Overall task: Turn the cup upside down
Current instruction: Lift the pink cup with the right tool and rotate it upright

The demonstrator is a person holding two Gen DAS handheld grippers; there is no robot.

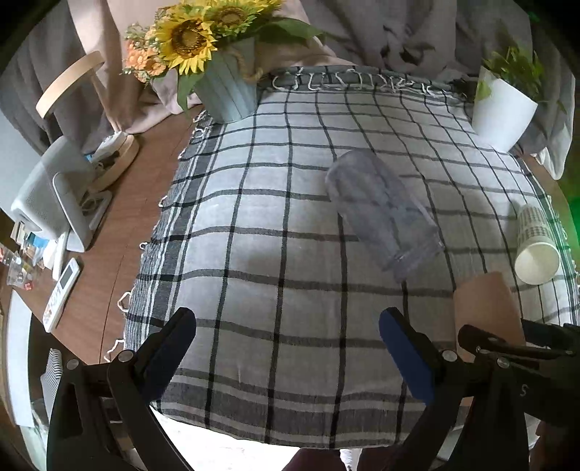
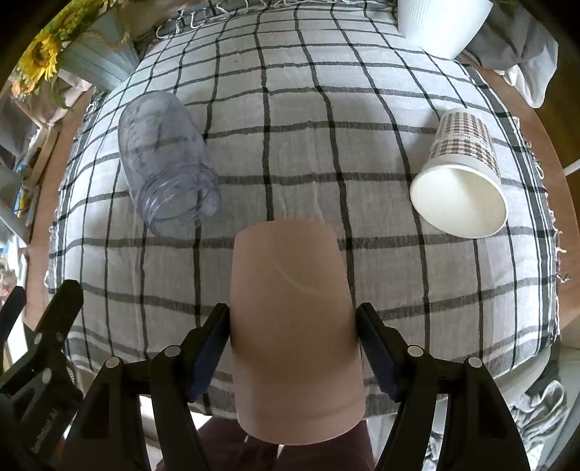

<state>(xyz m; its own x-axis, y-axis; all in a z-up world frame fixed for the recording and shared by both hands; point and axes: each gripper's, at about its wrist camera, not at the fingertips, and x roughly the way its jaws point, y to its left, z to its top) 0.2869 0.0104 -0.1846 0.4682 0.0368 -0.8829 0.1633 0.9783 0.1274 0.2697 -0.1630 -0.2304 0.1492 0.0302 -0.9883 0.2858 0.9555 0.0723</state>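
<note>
Right claw (image 2: 293, 335) was clamped on the pink cup (image 2: 293, 326), held above the checked cloth (image 2: 290, 126) near the counter's front edge. Left claw (image 1: 288, 344) hung wide open, empty. We judged the flip underway; setting down remained.

Round wood counter (image 1: 108, 232) w/ a grey-white plaid cloth (image 1: 275, 224) spread over most of it, fringe along the far edge. Behind it grey and beige drapes (image 1: 380, 32); at the back edge a pale blue pot of sunflowers (image 1: 224, 87) far left and a white pot w/ green plant (image 1: 504, 108) far right. Left side of counter is cluttered: white fan-type appliance (image 1: 54, 195), white remote (image 1: 61, 293), round wooden ring stand (image 1: 90, 119), misc small items too blurred to ID; light is soft daylight, bright patch at the near edge.
</note>
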